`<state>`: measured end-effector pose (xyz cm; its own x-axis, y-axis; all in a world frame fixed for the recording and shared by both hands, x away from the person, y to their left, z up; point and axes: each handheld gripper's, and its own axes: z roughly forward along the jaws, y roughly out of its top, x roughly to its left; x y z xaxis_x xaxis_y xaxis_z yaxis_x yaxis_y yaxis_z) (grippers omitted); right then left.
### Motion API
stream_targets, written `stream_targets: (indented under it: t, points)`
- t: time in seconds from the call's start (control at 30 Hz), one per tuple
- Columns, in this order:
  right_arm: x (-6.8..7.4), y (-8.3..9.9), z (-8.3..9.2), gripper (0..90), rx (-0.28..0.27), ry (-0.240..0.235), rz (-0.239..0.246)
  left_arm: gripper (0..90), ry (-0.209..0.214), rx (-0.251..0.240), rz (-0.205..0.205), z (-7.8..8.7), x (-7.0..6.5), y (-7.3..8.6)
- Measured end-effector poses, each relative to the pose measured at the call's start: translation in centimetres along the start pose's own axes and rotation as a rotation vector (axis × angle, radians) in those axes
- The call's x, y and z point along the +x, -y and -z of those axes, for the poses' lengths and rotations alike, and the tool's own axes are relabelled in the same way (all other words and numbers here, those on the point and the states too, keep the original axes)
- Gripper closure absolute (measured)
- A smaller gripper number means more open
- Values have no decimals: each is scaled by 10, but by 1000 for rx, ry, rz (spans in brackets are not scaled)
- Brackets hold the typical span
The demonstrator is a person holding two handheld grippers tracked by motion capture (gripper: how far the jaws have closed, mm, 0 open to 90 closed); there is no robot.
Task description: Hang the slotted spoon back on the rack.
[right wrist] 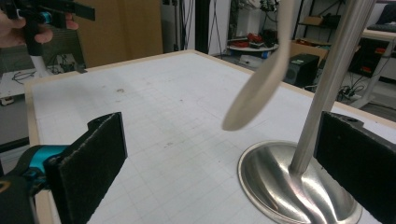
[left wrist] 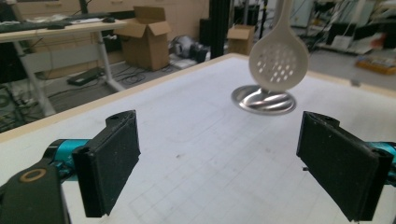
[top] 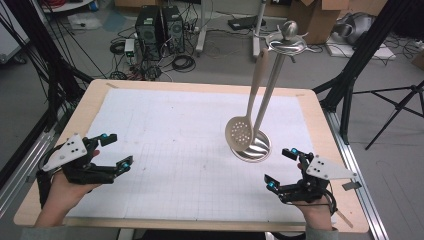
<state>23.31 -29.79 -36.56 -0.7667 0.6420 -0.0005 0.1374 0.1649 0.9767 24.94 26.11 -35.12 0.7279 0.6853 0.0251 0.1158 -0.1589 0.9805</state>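
Utensil stand (top: 272, 95) on the table (top: 200, 86), right of centre — slotted spoon (top: 239, 131) hangs on its left side. Left gripper (top: 116, 149) near left edge, right gripper (top: 281, 167) near front-right corner — just before the stand.

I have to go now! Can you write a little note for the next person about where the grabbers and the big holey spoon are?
Left gripper: open, holding nothing, low over the white mat near its left side.
Right gripper: open, holding nothing, just in front of the stand's base.
Slotted spoon: hangs from a hook on the metal stand, bowl down, just above the base.
Done: nothing moved off the stand.
Left: probably taking the spoon off its hook; the right gripper is nearest.
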Motion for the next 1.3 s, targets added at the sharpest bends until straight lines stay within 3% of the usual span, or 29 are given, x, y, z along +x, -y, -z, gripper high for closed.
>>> stream_targets:
  t: [0.4,0.87,1.3]
  points:
    - [1,1,-4,15,14,-5,1,133,-56,-30,54,33,10,25]
    - [2,2,-8,15,28,-3,7,129,-93,-17,27,61,2,40]
    - [2,2,-10,15,28,-3,11,129,-129,-2,43,74,-3,56]
